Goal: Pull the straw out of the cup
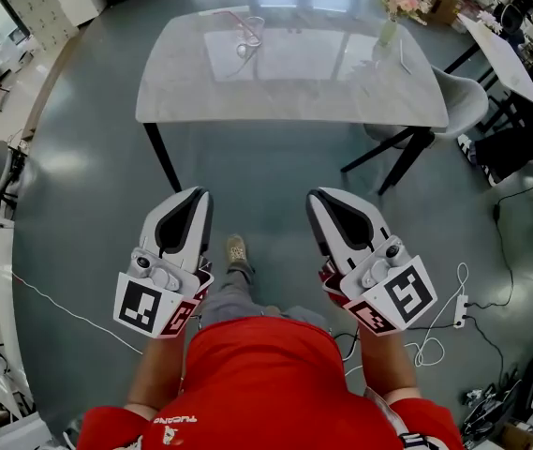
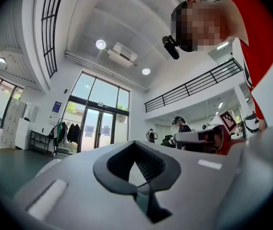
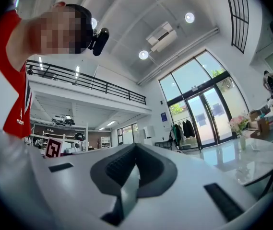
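Note:
A clear cup [image 1: 252, 32] with a red straw [image 1: 244, 28] in it stands near the far edge of the pale marble table [image 1: 294, 87], well ahead of me. Both grippers are held low over the floor, short of the table and pointing toward it. My left gripper [image 1: 194, 197] is shut with nothing in it, and its dark pads meet in the left gripper view [image 2: 136, 145]. My right gripper [image 1: 323, 197] is also shut and empty [image 3: 135, 146]. The cup does not show in either gripper view.
A vase of pink flowers [image 1: 392, 7] stands at the table's far right corner [image 3: 239, 128]. A grey chair [image 1: 463, 101] sits at the table's right side. A white cable and power strip [image 1: 460, 312] lie on the floor at right. Another table [image 1: 505, 54] and a seated person [image 1: 528, 139] are further right.

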`<state>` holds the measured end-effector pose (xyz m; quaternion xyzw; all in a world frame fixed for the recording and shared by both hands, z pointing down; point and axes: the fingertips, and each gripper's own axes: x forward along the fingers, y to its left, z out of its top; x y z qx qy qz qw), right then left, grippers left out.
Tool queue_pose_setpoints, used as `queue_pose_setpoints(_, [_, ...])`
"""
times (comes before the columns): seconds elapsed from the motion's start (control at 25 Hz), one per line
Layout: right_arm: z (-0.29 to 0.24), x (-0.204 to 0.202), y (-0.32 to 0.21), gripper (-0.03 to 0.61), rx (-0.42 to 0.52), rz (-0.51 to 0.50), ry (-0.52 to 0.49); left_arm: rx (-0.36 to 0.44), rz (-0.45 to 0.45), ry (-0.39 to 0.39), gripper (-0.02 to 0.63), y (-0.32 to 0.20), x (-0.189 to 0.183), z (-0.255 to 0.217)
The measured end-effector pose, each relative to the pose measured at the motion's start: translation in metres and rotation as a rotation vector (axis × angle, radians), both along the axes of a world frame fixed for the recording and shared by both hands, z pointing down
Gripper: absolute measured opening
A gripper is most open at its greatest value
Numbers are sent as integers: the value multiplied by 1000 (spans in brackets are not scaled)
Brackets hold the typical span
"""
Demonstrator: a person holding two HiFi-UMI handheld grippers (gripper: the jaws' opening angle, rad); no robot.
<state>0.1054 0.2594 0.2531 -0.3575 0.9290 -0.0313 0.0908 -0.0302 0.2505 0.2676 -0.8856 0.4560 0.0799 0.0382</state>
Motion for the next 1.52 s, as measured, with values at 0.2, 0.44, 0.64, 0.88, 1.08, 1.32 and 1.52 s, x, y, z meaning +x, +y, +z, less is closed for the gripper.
queue_pose_setpoints(0.2, [-5, -16, -51, 0, 6, 21, 12, 2, 8, -1, 5, -55, -19, -2])
queue_pose_setpoints(0.44, [-12, -48, -121, 0, -3, 49, 27, -3, 29, -4, 5, -128, -51, -7])
queue_pose_setpoints(0.64, [-12, -73, -175, 0, -13, 58, 35, -10, 56, -1, 5, -180, -72, -5])
queue_pose_setpoints(0.88, [-9, -98, -221, 0, -28, 86, 40, -19, 68, 15, 5, -229, -103, -3])
queue_pose_setpoints(1.08, [-5, -106, -247, 0, -44, 111, 52, -35, 83, 23, 5, -261, -115, 4])
queue_pose_setpoints(1.32, [-4, -112, -264, 0, -47, 135, 70, -39, 95, 33, 5, -286, -122, 9])
queue_pose_setpoints(1.52, [0, -112, -274, 0, -40, 140, 88, -41, 93, 42, 5, -299, -121, 14])
